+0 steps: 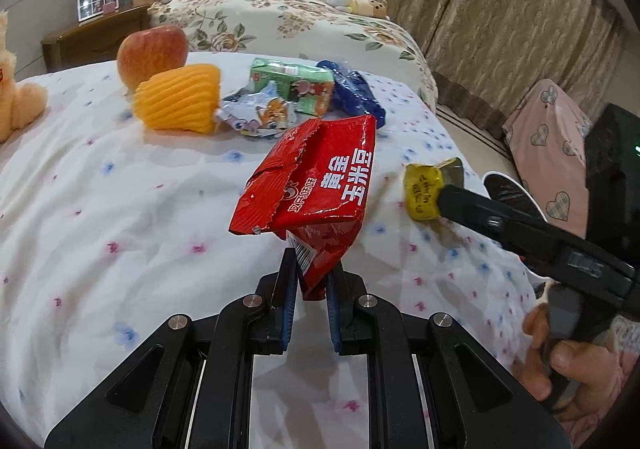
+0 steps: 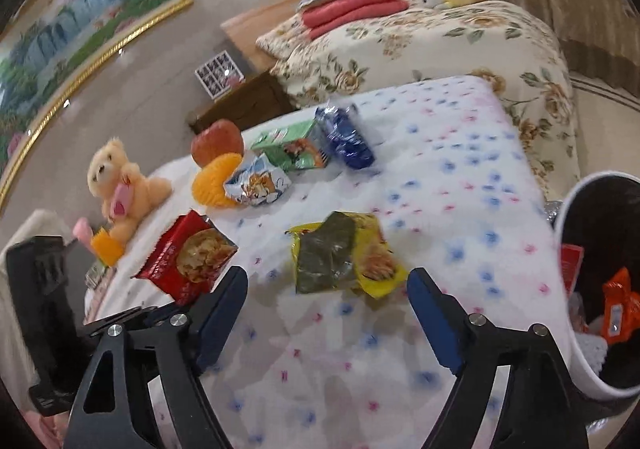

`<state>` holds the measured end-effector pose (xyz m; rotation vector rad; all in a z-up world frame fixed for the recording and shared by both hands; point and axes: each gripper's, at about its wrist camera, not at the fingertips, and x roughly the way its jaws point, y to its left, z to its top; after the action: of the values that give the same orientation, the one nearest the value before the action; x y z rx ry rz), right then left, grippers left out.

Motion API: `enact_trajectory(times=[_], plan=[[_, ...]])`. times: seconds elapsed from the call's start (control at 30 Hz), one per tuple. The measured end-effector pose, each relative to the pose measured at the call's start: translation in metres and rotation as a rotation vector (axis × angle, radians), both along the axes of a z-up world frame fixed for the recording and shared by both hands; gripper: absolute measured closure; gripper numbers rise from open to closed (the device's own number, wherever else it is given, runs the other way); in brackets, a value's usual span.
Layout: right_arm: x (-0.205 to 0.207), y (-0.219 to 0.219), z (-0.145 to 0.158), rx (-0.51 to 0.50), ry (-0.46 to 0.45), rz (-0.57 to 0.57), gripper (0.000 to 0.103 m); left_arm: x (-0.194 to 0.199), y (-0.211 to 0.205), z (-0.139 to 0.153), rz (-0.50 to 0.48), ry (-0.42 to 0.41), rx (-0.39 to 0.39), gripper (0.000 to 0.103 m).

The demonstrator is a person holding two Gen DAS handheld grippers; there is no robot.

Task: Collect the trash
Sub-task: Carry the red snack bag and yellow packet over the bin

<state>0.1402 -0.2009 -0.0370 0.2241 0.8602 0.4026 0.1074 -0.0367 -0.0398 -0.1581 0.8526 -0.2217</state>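
While the left gripper pinches the red bag by its lower end, holding it above the quilt, the right gripper stands wide open with nothing between its pads. Beyond the right gripper, the yellow bag lies on the quilt. Right of the quilt stands the bin, wrappers inside.

red wrapper, perhaps yellow-green packet
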Motion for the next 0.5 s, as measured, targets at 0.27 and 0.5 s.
enact_trajectory(times=[0.27,0.5], plan=[[0.012,-0.011,-0.011,-0.049,0.022,-0.061,0.057,0.004,0.000,-0.001,-0.008,0.007,-0.007,0.091],[0.000,-0.032,-0.001,-0.009,-0.004,-0.097,0.069,0.004,-0.019,0.000,-0.052,0.005,-0.012,0.091]])
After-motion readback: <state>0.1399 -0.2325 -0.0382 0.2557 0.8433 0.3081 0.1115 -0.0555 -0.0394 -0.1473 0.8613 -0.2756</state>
